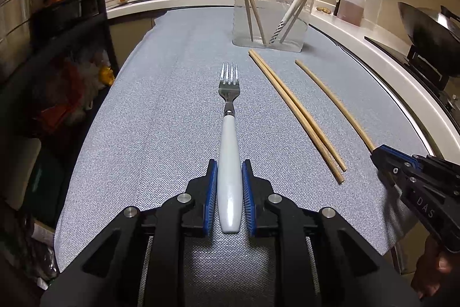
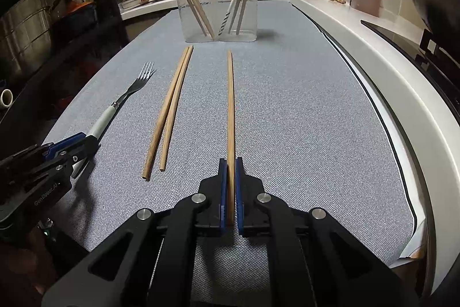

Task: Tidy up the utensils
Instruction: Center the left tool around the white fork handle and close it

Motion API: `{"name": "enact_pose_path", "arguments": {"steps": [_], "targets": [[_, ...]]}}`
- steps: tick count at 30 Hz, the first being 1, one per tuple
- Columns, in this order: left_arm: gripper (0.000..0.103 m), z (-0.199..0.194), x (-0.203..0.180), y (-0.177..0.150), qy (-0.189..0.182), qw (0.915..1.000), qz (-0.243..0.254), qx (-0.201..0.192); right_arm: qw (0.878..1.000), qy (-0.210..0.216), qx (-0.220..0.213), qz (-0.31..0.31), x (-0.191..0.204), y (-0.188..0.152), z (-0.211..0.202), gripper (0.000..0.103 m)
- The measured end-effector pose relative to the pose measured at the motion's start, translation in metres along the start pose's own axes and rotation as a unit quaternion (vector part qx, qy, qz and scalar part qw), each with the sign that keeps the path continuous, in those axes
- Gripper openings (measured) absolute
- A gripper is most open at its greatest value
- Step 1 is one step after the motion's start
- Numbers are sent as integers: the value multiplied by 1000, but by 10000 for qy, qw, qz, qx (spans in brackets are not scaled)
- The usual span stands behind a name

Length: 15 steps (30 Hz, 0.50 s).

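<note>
Left wrist view: nearest the camera, the left gripper [image 1: 229, 166] has its blue pads closed against the sides of the fork [image 1: 229, 151], clamped on the fat end of the white handle. The fork lies flat on the grey cloth [image 1: 161, 111] with its long axis running straight away from the camera — handle near, steel tines far, pointing toward the clear container [image 1: 273, 10]. To its right a pair of chopsticks [image 1: 296, 114] lies side by side and touching, slanting from near right to far left. Right again, a single chopstick [image 1: 333, 102] follows much the same slant, its near end inside the right gripper [image 1: 373, 151].

In the right wrist view that gripper [image 2: 231, 163] is clenched on the single chopstick [image 2: 230, 105], which stands on edge between the blue pads. Its length runs directly away, far tip just short of the container [image 2: 218, 2]. The pair [image 2: 169, 111] lies to the left, and the fork [image 2: 126, 97] farther left, tines far, its handle end hidden in the left gripper [image 2: 86, 140].

At the far end of the cloth the container stands upright — two chopsticks lean left inside it, and two more with a white-handled utensil lean right.
</note>
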<state>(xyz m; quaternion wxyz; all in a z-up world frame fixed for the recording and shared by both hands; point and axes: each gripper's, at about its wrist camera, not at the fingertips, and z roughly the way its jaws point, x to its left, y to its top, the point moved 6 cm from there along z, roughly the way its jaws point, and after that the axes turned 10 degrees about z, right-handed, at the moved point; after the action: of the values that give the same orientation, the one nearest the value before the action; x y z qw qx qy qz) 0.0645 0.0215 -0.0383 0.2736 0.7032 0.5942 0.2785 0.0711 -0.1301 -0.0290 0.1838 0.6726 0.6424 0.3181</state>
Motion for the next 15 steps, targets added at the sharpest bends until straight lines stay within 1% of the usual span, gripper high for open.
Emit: {"name": "enact_pose_path", "arguments": {"steps": [15], "targets": [[18,0,1,1,29,10000,43,-8,10000,-29,-40,-67,1,0,0,5]]}}
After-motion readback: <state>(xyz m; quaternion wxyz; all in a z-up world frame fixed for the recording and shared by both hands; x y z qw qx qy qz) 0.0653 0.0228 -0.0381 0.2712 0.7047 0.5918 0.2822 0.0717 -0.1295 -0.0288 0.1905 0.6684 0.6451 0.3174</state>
